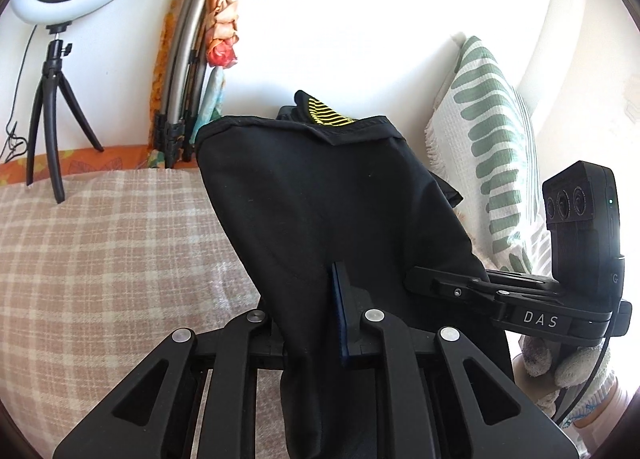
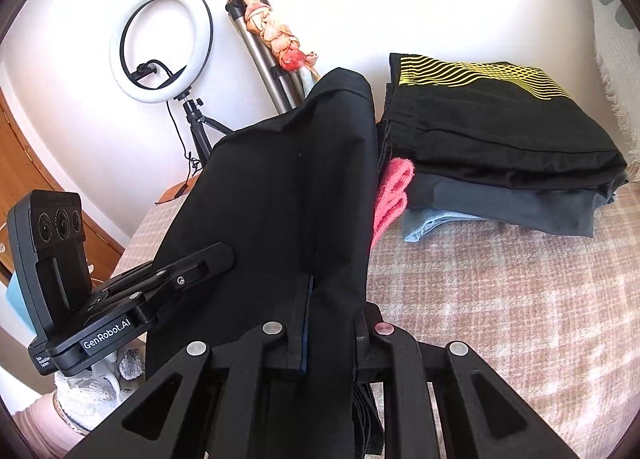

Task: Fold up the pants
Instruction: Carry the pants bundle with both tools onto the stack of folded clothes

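Black cloth fills the middle of both views: the pants point(image 1: 320, 199) hang in the air above the bed point(image 1: 100, 259), held up by two grippers. The left gripper point(image 1: 316, 323) is pinching the cloth, with its blue pad point(image 1: 338, 319) pressed against the fabric. The other finger is hidden under the pants. The right gripper point(image 2: 328, 323) is pinching the cloth too, and a fold drapes over its fingers, so their tips are hard to see. The lower end of the pants drops out of the picture at the bottom edge.

The bed has a pink and cream checked blanket. Behind the pants sits a pile of folded clothes point(image 2: 500, 147); the top one is black with yellow wavy lines. A pink cloth point(image 2: 390, 195) pokes out of the pile, partly covered by the hanging pants. From the left wrist view the pile is almost all blocked.

A ring light point(image 2: 160, 47) on a small tripod stands by the white wall. Next to it leans a folded metal frame, maybe a chair, with a knotted orange scarf point(image 2: 276, 35). A green and white pillow point(image 1: 492, 147) stands at the far side. A gloved hand point(image 1: 560, 363) holds the right gripper's handle.
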